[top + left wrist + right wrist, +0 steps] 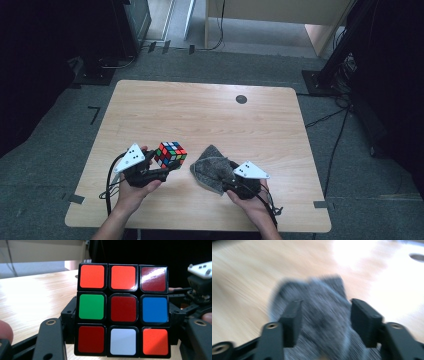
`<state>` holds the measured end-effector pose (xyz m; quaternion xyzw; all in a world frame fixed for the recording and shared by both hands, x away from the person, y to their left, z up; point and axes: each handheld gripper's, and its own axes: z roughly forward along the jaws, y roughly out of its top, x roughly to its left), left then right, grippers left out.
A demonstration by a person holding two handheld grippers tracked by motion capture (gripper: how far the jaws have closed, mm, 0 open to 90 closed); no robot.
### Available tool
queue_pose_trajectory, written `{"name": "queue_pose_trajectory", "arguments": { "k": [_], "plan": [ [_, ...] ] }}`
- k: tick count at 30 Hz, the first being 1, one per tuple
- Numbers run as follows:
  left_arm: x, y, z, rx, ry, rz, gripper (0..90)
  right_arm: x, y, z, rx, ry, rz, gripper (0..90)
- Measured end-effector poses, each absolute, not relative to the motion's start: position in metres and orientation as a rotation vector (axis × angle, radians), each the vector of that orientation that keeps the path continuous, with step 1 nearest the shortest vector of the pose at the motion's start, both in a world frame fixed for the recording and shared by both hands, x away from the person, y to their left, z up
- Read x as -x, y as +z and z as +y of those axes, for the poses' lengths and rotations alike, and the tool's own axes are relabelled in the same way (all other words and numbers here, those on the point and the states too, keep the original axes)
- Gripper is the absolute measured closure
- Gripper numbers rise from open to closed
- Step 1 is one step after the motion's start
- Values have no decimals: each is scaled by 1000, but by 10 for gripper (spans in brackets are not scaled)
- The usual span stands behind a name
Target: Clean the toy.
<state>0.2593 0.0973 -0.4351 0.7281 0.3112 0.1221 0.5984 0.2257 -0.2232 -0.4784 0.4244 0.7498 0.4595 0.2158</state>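
Cube (170, 154) sits lower left of centre in the high view, pinched in your left gripper (162, 167), lifted a bit off the table (200, 115). Your left hand (135, 187) comes up from the bottom edge, grey plate on top of the gripper, cable looping off to the left. In the left gripper view the cube (123, 310) takes the middle of the frame, black jaws pressed against its left and right sides. Facing stickers, top row: orange, orange, dark red. Middle row: green, dark red, blue. Bottom row: dark red, white, orange. Pale wood of the table (32, 297) runs off to the left behind it.

Just right of the cube in the high view lies a grey cloth (212, 167), bunched up, resting on the table, near the cube but apart from it. Your right gripper (231, 181) is at the cloth's lower right edge, your right hand (252, 200) below it, grey plate on top. In the right gripper view the picture is blurred: the cloth (324, 315) lies between the two jaws, which stand spread with gaps to the fabric, so not pinching as far as you can tell. Small dark round disc (241, 99) sits on the table upper right of centre, well apart from everything.
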Motion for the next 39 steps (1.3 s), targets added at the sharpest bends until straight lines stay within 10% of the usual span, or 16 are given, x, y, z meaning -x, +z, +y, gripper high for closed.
{"name": "queue_pose_trajectory", "arguments": {
  "k": [12,19,31,39],
  "plan": [
    [-248,-446,83,-1738,332,551,339,-246,-517,-173,-1148,1009,2210,427],
    [-244,-448,80,-1768,359,530,339,-244,-517,-182,-1151,1017,2185,746],
    [-231,-462,54,-1943,490,395,339,-201,-434,-216,-1058,1766,1910,752],
    [-221,-461,42,-1947,488,367,339,-197,-445,-194,-1056,1791,1982,756]
  ]
}}
